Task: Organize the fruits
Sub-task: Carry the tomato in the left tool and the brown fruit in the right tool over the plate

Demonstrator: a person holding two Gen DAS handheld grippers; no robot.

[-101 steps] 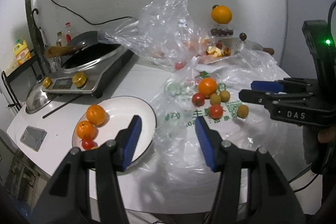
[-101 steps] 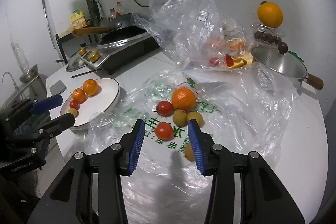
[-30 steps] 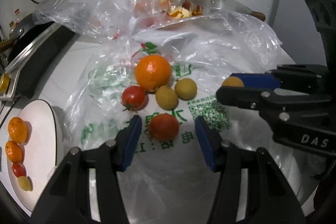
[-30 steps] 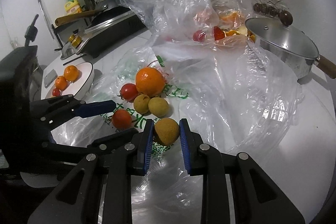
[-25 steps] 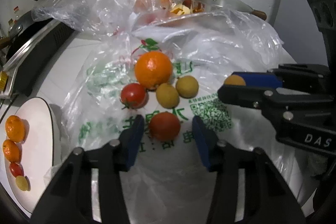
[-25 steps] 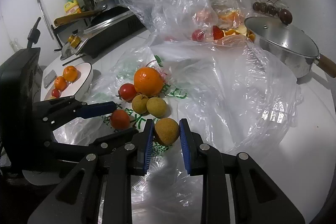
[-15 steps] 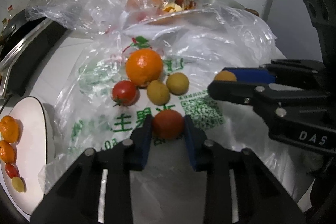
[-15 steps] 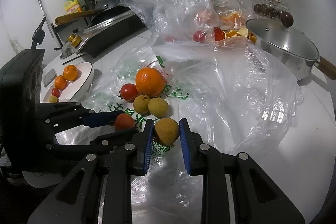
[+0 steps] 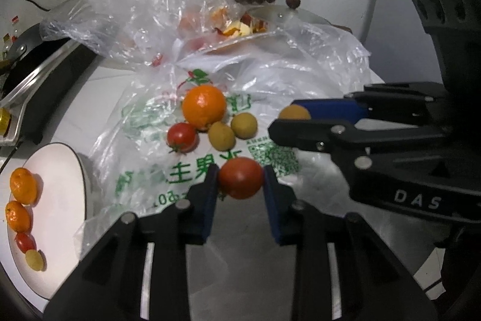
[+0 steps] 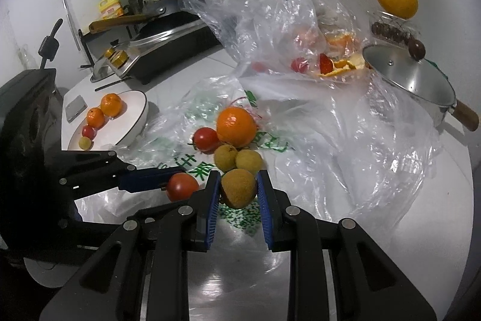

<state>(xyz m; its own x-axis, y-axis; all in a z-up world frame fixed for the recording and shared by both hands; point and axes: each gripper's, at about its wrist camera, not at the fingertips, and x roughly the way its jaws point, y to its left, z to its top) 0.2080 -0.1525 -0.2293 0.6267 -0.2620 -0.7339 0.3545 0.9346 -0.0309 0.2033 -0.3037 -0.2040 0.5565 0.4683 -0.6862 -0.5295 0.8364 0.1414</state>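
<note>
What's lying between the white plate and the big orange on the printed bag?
In the right wrist view, crumpled clear plastic of the printed bag and one red tomato, which sits against the big orange; nothing else before the white plate.

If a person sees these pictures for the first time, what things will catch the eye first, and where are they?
First, the two tools in the foreground, each shut on a fruit: the left tool grips a red tomato, the right tool a brown longan. Behind them an orange sits with small fruits on a printed plastic bag. At the left, a white plate holds four sorted fruits.
</note>
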